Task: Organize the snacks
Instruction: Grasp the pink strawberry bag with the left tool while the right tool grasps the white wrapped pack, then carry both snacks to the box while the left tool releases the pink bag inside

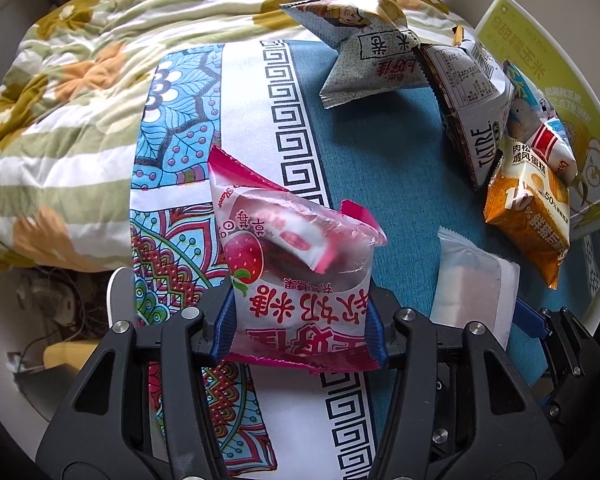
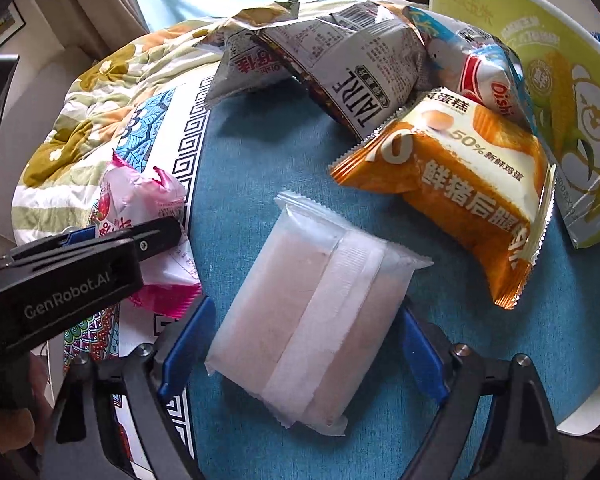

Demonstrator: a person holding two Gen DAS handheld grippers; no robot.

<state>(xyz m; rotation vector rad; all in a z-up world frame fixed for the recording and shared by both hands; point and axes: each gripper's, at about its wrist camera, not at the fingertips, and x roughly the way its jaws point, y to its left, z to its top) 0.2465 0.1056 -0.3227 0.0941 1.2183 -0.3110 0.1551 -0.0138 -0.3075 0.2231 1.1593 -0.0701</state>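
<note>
Pink film of the strawberry pack (image 1: 296,268) is pinched at its lower end by the left tongs (image 1: 300,332); the air-filled bag may slip out or twist. The right tongs (image 2: 300,344) stand released around the white pack (image 2: 312,320) on the blue desk (image 2: 260,152), not yet clenched; closing there may crush it. Farther off, the orange pack (image 2: 460,196) and TATRE bag (image 2: 364,76) lean in a loose pile against the green box (image 2: 560,80) and could slide.

Bare blue cloth (image 2: 260,152) mid-table – passable; snack pile (image 2: 364,68) blocks far side, green box (image 2: 556,72) walls right.
</note>
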